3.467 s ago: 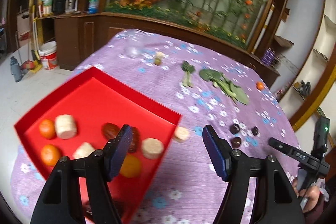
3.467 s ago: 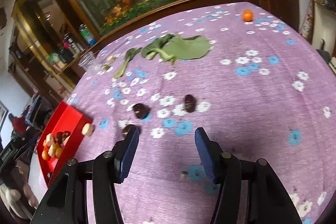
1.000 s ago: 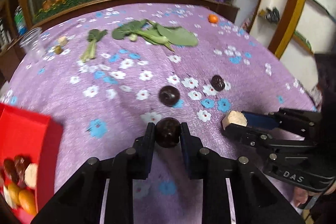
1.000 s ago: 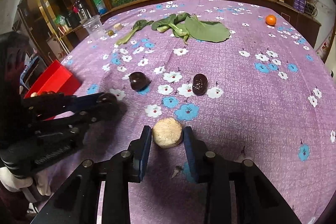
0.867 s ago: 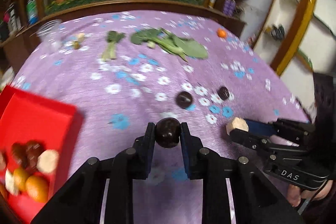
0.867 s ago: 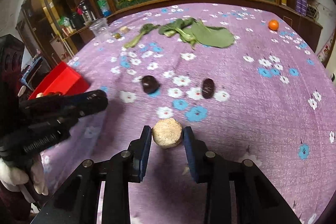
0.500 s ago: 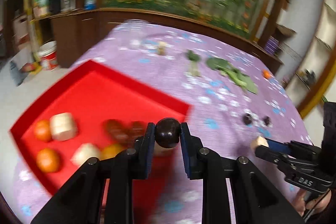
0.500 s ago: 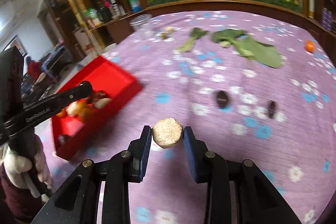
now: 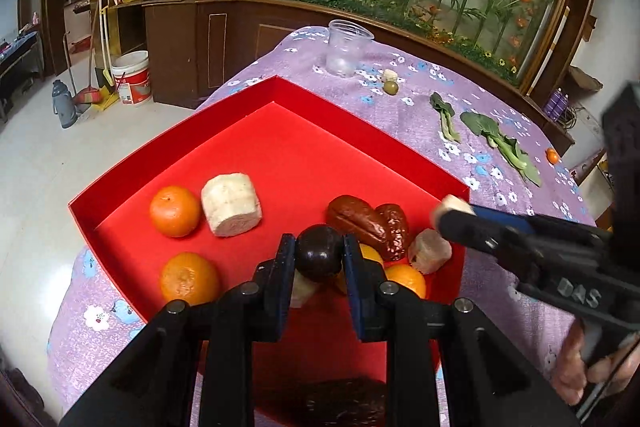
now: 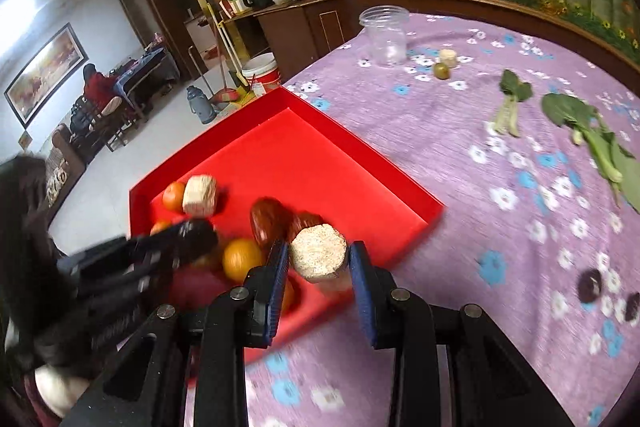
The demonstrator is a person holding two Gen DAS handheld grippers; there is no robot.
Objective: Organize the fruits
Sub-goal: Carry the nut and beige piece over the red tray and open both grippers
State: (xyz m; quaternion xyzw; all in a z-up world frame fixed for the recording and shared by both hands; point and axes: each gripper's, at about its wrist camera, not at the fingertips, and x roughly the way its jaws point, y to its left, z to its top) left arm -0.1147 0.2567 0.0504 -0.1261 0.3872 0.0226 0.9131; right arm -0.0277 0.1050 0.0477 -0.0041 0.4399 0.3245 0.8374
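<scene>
I see a purple flowered tablecloth (image 9: pixel 408 131) with a clear plastic cup (image 9: pixel 346 47) standing upright at its far edge and leafy greens (image 10: pixel 588 135) lying flat further along. Beyond the table, a white bucket (image 9: pixel 131 76) and a grey flask (image 9: pixel 64 103) stand on the floor

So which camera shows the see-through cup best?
The right wrist view: the cup looks bigger there, with its rim and sides clear against the purple cloth. The left wrist view shows the cup too, whole but smaller.
</scene>
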